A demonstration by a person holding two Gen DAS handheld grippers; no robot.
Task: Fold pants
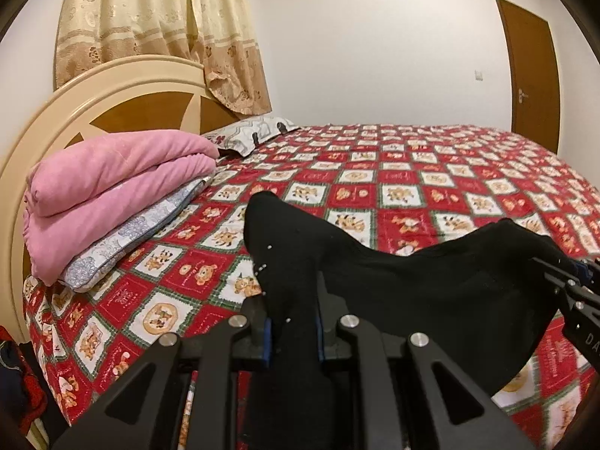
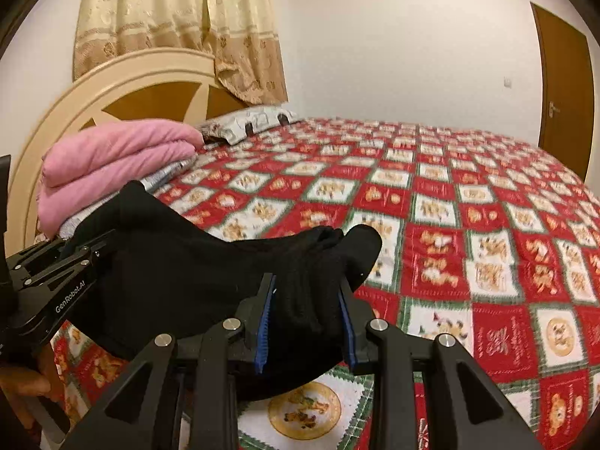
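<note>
Two grippers are holding up one pair of black pants (image 1: 431,285) over a bed. Nearest in the left wrist view, the left gripper (image 1: 292,332) is pinching a bunch of the black cloth tight between its blue pads, and the cloth is poking up above the fingers. Nearest in the right wrist view, the right gripper (image 2: 305,322) is squeezing a thicker bunch of the same pants, so its jaws are standing a little apart with the cloth filling the gap. The pants are hanging between the two grippers like a dark hammock, sagging in the middle just above the bedspread (image 1: 375,195). The bedspread is red with white squares and little bear pictures, and it is covering the whole bed. A hand (image 2: 26,386) is holding the left gripper's handle at the near left edge of the right wrist view. Farther back on the left, a folded pink blanket (image 1: 112,187) is sitting on top of a grey flowery pillow (image 1: 123,240). Behind them, another pillow (image 1: 251,131) is lying by the round cream and brown headboard (image 1: 112,86). Farthest away, a yellow curtain (image 1: 157,26) is hanging on the left and a brown door (image 1: 532,71) is standing shut on the right.
</note>
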